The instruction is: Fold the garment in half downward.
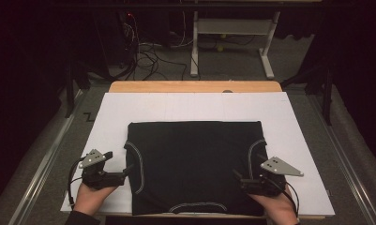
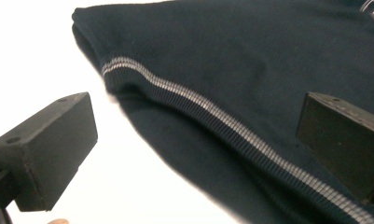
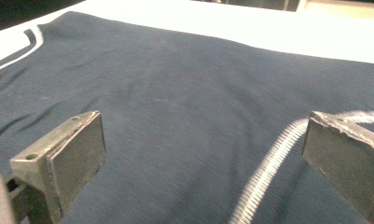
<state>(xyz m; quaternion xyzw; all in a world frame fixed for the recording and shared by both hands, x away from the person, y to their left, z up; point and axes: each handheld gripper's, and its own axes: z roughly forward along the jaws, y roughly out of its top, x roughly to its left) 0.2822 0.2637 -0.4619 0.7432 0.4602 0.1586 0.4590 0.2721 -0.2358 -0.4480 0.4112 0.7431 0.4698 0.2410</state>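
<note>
A dark navy garment (image 1: 195, 164) with grey ribbed trim lies flat and folded on the white board (image 1: 289, 131). My left gripper (image 1: 120, 162) sits at its left edge, open. In the left gripper view the jaws stand wide apart (image 2: 198, 135), one over the white board and one over the cloth, with a trimmed sleeve edge (image 2: 194, 100) between them. My right gripper (image 1: 246, 167) is at the garment's right side, also open. In the right gripper view its jaws (image 3: 203, 158) hover just above the dark fabric (image 3: 175, 93), near a curved grey trim line (image 3: 264, 168). Neither holds anything.
The white board covers a wooden table (image 1: 195, 86). Beyond the far edge stand a white table frame (image 1: 232, 28) and tangled cables (image 1: 148, 56) on the grey floor. Bare white board (image 1: 176, 105) lies behind and beside the garment.
</note>
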